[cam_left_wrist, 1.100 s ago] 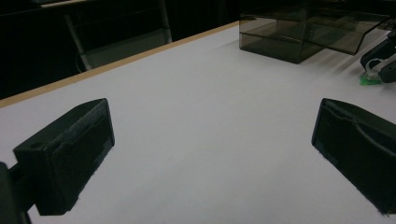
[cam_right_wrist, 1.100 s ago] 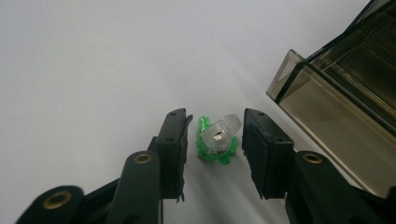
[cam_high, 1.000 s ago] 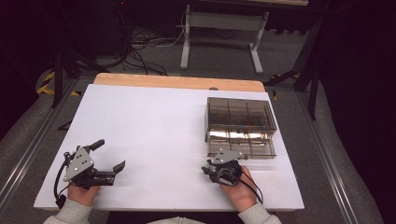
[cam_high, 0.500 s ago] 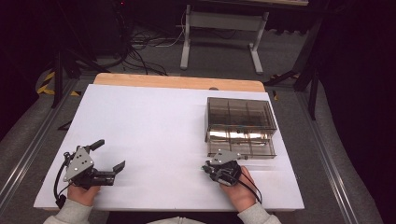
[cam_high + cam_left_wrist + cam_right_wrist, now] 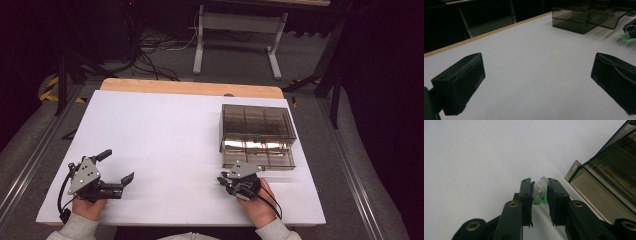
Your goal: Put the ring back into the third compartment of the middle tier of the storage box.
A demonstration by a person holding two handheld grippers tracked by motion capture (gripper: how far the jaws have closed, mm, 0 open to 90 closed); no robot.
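While our right gripper point(image 5: 539, 192) stays clamped on a small clear piece with a green base point(image 5: 540, 195), having just closed its jaws onto it, we judge the pick done. That piece sits just in front of the smoky organizer box point(image 5: 257, 131), whose lower drawer point(image 5: 260, 156) stands pulled out toward us. What is left, we think, is dropping it into a drawer compartment and closing up. Well to the left of the box, our left gripper point(image 5: 116, 170) rests on the desk point(image 5: 165, 135) with its jaws wide apart and bare.
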